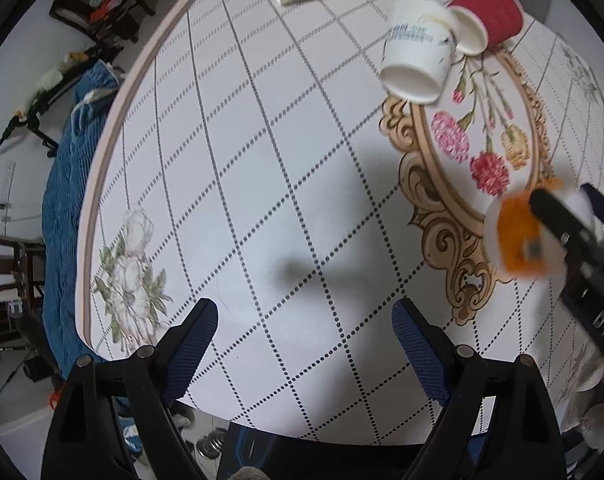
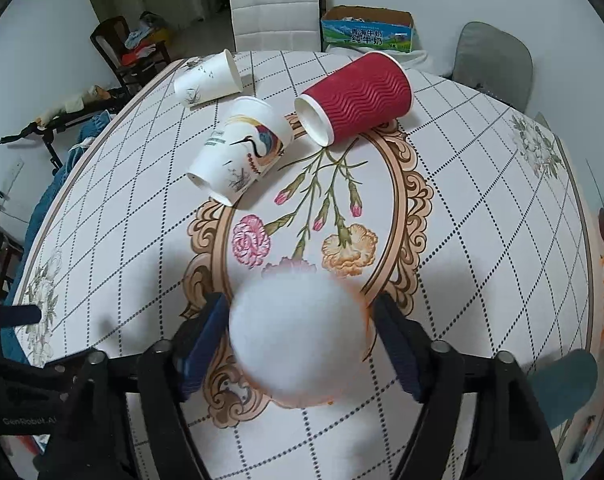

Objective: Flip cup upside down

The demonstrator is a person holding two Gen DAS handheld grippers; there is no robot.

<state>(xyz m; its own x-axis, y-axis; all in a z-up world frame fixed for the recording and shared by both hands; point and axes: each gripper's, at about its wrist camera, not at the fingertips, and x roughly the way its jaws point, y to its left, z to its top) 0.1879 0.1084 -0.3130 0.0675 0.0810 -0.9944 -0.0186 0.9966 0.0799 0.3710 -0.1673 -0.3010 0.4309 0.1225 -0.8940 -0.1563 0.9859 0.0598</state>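
Left gripper (image 1: 303, 344): black plastic frame, two angled finger arms, ribbed dark-blue fingers (image 1: 192, 350) with fine grid texture. Round grey screw heads at the finger pivots, triangular cut-outs in the outer black struts. Right gripper (image 2: 300, 344): same build, black frame, blue textured pads (image 2: 204, 346), grey pivot screws, crossbar behind. In the left wrist view, right gripper body seen side-on, black, with white letters "DAS" partly readable. In the right wrist view, left gripper housing at lower left, black, grey lettering "GenRobot.AI". No skin or sleeve clearly visible.
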